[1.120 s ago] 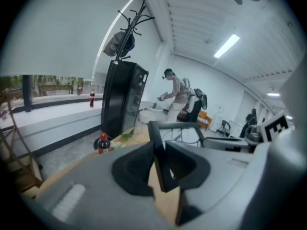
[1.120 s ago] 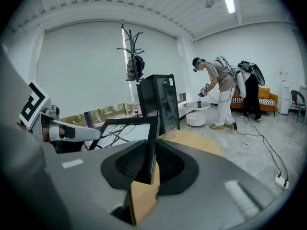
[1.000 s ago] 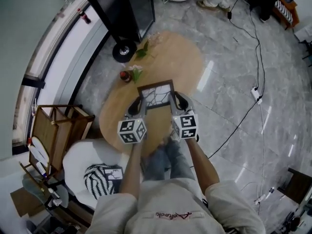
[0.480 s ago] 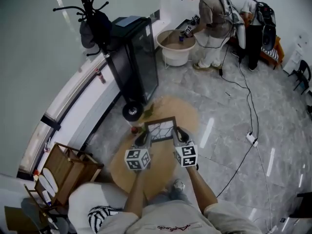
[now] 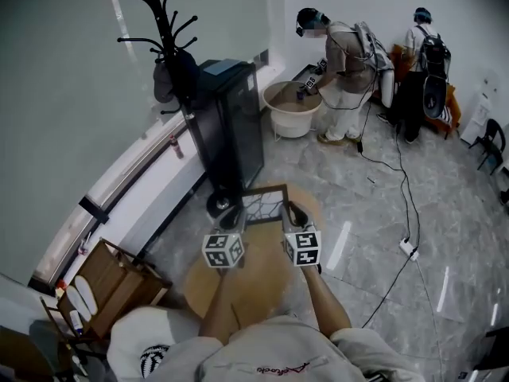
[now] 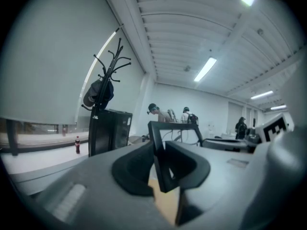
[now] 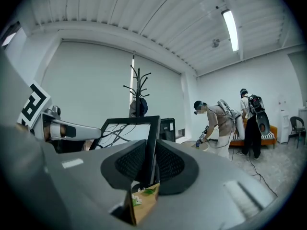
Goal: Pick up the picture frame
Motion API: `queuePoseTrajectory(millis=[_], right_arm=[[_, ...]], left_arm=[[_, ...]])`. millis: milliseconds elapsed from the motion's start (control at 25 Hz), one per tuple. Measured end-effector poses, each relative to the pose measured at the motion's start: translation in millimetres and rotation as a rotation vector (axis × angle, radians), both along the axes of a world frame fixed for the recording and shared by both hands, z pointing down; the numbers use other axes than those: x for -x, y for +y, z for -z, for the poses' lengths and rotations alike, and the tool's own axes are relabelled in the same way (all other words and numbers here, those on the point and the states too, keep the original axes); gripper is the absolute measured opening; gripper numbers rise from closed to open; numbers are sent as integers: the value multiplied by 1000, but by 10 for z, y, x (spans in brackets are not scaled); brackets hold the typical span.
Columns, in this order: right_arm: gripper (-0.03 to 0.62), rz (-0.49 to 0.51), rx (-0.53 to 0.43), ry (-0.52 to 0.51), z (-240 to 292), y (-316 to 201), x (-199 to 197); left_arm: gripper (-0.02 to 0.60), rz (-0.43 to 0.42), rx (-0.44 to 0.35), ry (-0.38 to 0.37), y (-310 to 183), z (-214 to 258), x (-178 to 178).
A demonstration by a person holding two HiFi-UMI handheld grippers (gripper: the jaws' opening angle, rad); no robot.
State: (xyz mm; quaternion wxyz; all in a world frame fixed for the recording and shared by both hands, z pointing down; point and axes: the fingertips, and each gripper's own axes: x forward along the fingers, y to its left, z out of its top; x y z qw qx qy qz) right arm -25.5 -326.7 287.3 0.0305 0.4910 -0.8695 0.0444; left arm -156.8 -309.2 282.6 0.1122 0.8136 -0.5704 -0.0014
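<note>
Picture frame (image 5: 265,205): your left tool (image 5: 235,220) pinches its nine o'clock edge, right tool (image 5: 294,213) three o'clock, balancing it off table (image 5: 266,273).

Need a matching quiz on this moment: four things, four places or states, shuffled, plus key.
1 picture frame
2 coat stand
3 wooden table
4 person in beige

A bent over a tub
B beside the black cabinet
C clamped between left gripper and right gripper
D on the floor, under the held frame

Pairs: 1-C, 2-B, 3-D, 4-A
</note>
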Motion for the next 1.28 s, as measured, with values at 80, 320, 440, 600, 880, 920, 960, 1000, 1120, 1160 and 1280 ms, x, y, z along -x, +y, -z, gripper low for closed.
queuePoseTrajectory(millis=[80, 320, 440, 600, 880, 920, 960, 1000, 1120, 1160, 1280], right_arm=[[74, -4, -20, 2, 128, 23, 2], [75, -21, -53, -5, 356, 61, -61], [75, -31, -63, -4, 414, 31, -72], [75, -40, -71, -2, 442, 9, -105], [75, -55, -76, -8, 469, -67, -126], [75, -54, -76, -10, 469, -80, -120], [75, -54, -76, -11, 468, -92, -113], [75, -54, -76, -12, 463, -101, -106], [75, -52, -78, -11, 446, -113, -73], [75, -53, -78, -11, 445, -121, -66], [75, -56, -75, -8, 440, -147, -71]], left_arm=[[75, -5, -19, 1, 15, 121, 1], [74, -20, -59, -2, 17, 370, -57], [74, -29, -69, 1, -31, 427, -67], [74, -37, -77, -1, -71, 452, -97], [74, -47, -89, -5, -156, 494, -115], [74, -47, -88, -6, -170, 492, -111], [74, -47, -88, -6, -185, 489, -106], [74, -48, -87, -6, -196, 484, -100], [74, -50, -85, -8, -213, 464, -69], [74, -51, -84, -9, -222, 463, -61], [74, -54, -84, -9, -250, 465, -64]])
